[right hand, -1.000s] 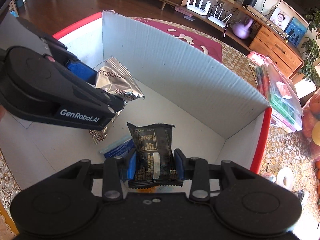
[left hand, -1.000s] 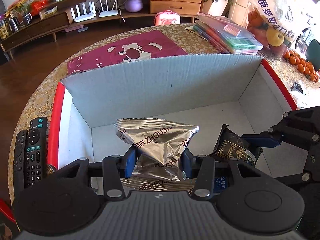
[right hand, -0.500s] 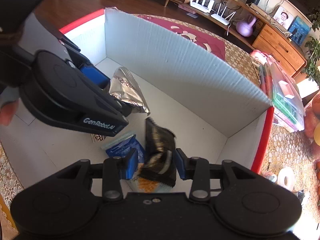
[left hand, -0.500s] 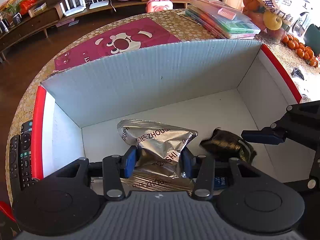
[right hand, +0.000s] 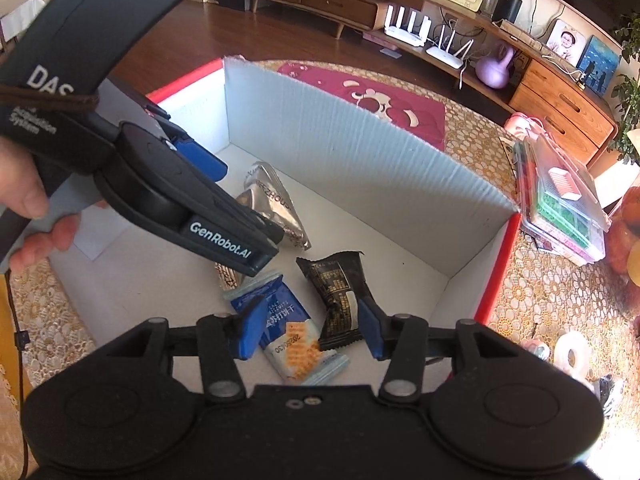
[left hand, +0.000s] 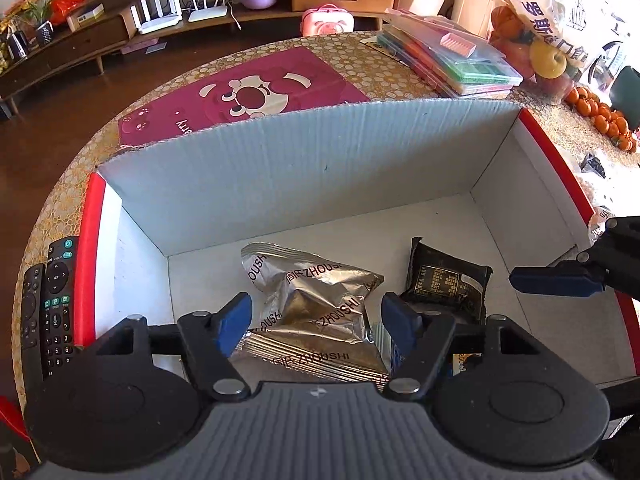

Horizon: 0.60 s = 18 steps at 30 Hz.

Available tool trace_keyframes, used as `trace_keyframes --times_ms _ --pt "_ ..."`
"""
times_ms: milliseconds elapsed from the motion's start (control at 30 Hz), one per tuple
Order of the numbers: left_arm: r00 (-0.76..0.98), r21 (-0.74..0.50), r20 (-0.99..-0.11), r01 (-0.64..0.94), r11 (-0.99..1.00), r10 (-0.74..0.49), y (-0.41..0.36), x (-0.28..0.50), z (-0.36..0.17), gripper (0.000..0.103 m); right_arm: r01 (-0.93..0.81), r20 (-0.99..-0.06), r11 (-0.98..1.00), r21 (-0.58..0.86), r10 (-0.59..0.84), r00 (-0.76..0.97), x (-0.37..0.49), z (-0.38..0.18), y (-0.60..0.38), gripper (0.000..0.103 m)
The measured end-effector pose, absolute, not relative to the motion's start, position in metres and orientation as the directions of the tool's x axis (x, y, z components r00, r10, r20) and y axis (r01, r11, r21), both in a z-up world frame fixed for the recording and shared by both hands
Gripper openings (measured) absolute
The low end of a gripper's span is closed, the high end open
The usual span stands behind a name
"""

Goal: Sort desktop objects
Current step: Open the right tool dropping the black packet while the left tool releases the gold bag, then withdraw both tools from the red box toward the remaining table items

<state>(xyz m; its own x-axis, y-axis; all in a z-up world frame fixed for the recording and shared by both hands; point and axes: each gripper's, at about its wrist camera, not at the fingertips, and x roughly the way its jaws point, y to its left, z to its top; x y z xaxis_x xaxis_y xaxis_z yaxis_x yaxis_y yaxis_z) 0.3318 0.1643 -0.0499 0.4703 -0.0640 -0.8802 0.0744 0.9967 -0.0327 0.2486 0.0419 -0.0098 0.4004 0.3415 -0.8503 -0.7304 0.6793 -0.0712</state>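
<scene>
From the left wrist camera, the left gripper (left hand: 316,322) has its blue fingers wide apart and holds nothing. A silver snack bag (left hand: 316,300) lies on the floor of the cardboard box (left hand: 280,184), between the fingers. A black snack pack (left hand: 444,282) lies just to its right. Two remote controls (left hand: 46,304) lie outside the box on the left.

From the right wrist camera, the right gripper (right hand: 306,328) is also spread apart and empty. The black snack pack (right hand: 338,292) and a blue cracker pack (right hand: 286,324) lie in the box below it. A hand (right hand: 28,204) holds the left gripper (right hand: 240,216) over the silver snack bag (right hand: 276,204).
</scene>
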Motion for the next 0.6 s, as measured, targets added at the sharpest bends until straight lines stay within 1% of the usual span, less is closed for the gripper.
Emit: trace_keyframes --times_ms 600 --pt "0.537 -0.01 -0.842 0.077 0.997 -0.05 0.138 0.286 0.004 0.071 -0.705 -0.782 0.708 -0.027 0.424 0.456 0.206 0.051 -0.014 0.051"
